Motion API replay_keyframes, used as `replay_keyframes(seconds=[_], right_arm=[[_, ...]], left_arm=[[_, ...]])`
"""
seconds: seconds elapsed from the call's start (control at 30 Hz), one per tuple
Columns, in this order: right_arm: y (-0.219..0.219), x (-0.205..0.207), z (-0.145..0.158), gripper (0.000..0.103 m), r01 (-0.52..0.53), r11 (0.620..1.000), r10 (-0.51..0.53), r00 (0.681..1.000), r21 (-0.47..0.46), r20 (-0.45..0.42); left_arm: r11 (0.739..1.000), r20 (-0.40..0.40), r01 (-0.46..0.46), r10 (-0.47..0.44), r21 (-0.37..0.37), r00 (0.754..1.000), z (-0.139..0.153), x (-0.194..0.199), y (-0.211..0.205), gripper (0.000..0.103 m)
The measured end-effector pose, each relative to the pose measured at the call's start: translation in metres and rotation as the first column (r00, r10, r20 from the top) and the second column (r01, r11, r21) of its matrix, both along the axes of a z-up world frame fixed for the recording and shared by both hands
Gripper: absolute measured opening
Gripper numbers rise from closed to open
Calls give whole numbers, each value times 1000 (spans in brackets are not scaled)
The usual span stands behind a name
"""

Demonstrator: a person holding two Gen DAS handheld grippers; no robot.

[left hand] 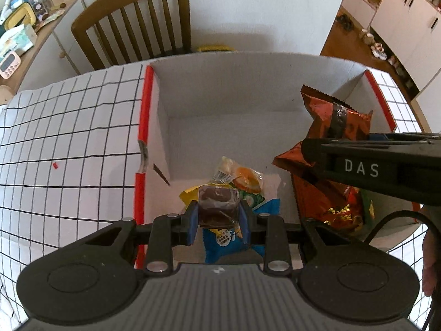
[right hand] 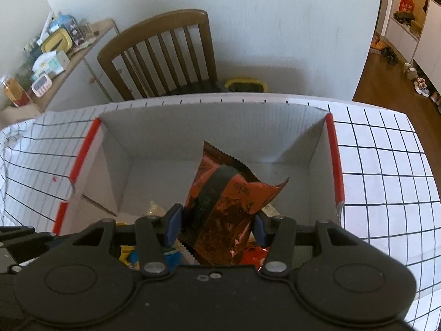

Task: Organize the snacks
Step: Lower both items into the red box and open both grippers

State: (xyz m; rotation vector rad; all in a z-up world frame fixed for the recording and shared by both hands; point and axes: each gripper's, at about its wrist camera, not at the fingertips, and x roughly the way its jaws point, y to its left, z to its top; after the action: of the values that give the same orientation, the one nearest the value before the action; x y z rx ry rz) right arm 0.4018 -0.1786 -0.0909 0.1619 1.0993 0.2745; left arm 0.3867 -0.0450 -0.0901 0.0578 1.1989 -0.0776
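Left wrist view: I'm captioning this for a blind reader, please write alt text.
The left gripper holds a small brown wrapped snack over a white box with snack packets inside. Beside it, the right gripper holds an orange-brown bag.

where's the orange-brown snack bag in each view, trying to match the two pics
Left wrist view: the orange-brown snack bag is at right, sticking up above the right gripper, over the white box.
Right wrist view: the same bag is at centre, clamped between the right gripper's jaws.
Shared landmark: the wooden chair behind the box.
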Motion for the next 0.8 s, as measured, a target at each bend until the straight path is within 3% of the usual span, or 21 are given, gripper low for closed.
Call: replay_keyframes(seconds=[0.37,0.6,0.8], right_arm=[[4,9,-10,51,-7,1000,6,1000,-16,-27],[-1,8,-9,65,16,1000,-17,1000,-11,-20],[-5,1,2,70,28,1000,-28,1000,4,0]], left_arm=[[1000,-67,18,-16,18,998,-21,10,-5,29],[1000,-76,14,-14,7,997,-21,10,-4,30],[1000,-50,6,-7,-23,999,-8,3,1,30]])
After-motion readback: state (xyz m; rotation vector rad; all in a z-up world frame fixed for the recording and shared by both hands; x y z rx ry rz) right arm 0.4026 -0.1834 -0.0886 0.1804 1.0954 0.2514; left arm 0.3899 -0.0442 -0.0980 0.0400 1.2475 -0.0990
